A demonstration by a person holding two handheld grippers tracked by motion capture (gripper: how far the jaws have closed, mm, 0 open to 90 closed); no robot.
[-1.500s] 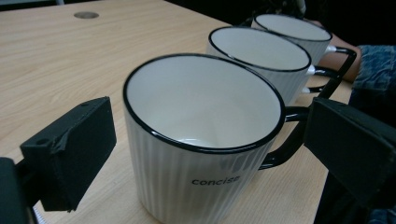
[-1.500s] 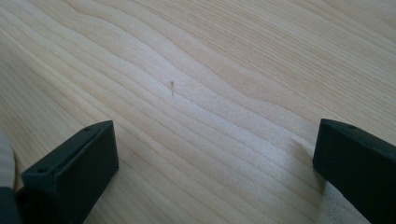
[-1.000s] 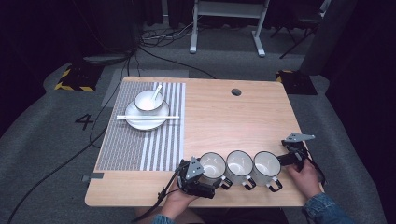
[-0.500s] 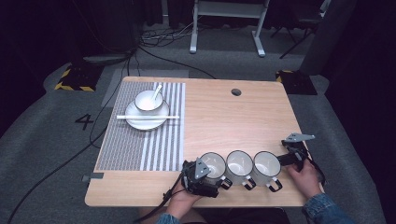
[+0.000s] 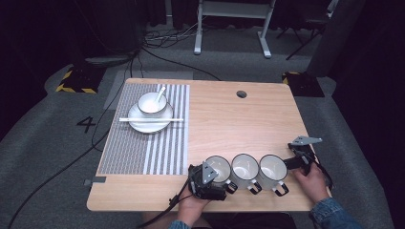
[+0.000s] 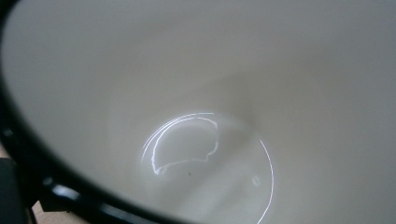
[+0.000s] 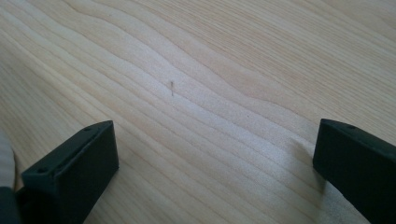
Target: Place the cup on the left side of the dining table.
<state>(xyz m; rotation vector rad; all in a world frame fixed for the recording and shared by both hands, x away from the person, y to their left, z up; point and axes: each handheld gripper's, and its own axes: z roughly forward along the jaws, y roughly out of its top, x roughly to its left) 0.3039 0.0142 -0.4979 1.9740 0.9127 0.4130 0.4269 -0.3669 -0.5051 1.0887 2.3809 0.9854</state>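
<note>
- My left gripper [image 5: 206, 181] sits at the nearest of three white mugs, the left mug [image 5: 218, 169]; its own camera stares straight into the glossy mug interior [image 6: 210, 116], so I cannot tell how its fingers stand or whether they have hold of the rim.
- My right gripper [image 7: 212, 163] has its fingers [image 7: 74, 163] spread wide with nothing but bare wood between them; in the high view it hangs just right of the right mug [image 5: 272, 169], at the table [image 5: 267, 119] edge.
- The middle mug [image 5: 245, 167] stands between the other two in a tight row near the front edge, handles toward me, which I judge suits a reach from either hand.
- Farther off, on the striped placemat [image 5: 143, 143], a plate [image 5: 143, 125] carries a bowl [image 5: 152, 103] with a spoon, chopsticks [image 5: 151, 119] laid across.
- Against half a second ago, the left gripper has shifted slightly; mugs and right hand [image 5: 313, 179] look unchanged.
</note>
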